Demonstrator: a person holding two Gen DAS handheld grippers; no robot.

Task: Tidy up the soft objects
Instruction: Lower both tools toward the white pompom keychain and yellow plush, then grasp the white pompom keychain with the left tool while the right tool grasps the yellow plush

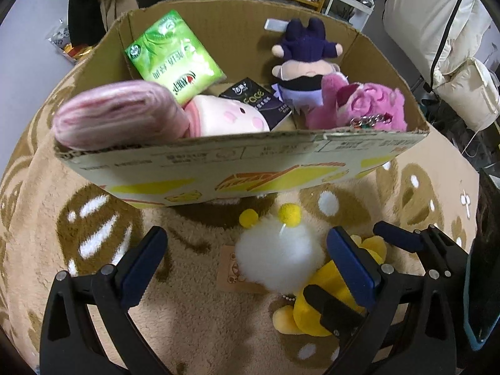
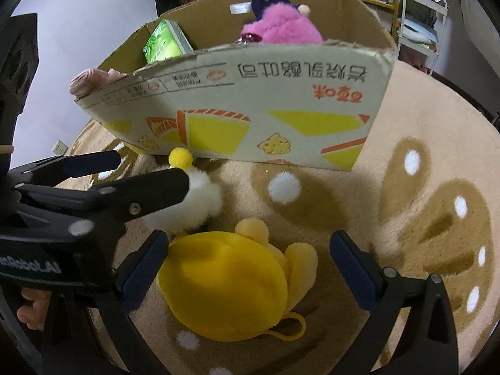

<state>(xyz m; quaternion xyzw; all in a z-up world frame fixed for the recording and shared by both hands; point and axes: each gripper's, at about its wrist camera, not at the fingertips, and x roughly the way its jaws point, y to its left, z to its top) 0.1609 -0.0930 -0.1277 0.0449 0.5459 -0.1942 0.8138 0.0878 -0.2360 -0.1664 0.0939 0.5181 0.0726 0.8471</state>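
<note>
Yellow plush [image 2: 231,284] is being straddled by the spread right gripper [image 2: 250,268]; white pompom toy [image 1: 278,259] is lying between the left gripper's [image 1: 247,259] parted fingers. Cardboard box [image 1: 250,168] is standing ahead, holding plushies.

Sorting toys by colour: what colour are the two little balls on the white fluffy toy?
Yellow pompoms on the white fluffy toy, clearest in the left wrist view.

Box [image 2: 237,100] front wall hides most contents in right view; only tops of pink plush [image 2: 281,28] and green pack [image 2: 162,43] show. Left gripper [image 2: 150,168] covers part of white pompom [image 2: 200,200]. Yellow plush [image 1: 312,315] half hidden behind gripper fingers [image 1: 353,265].
</note>
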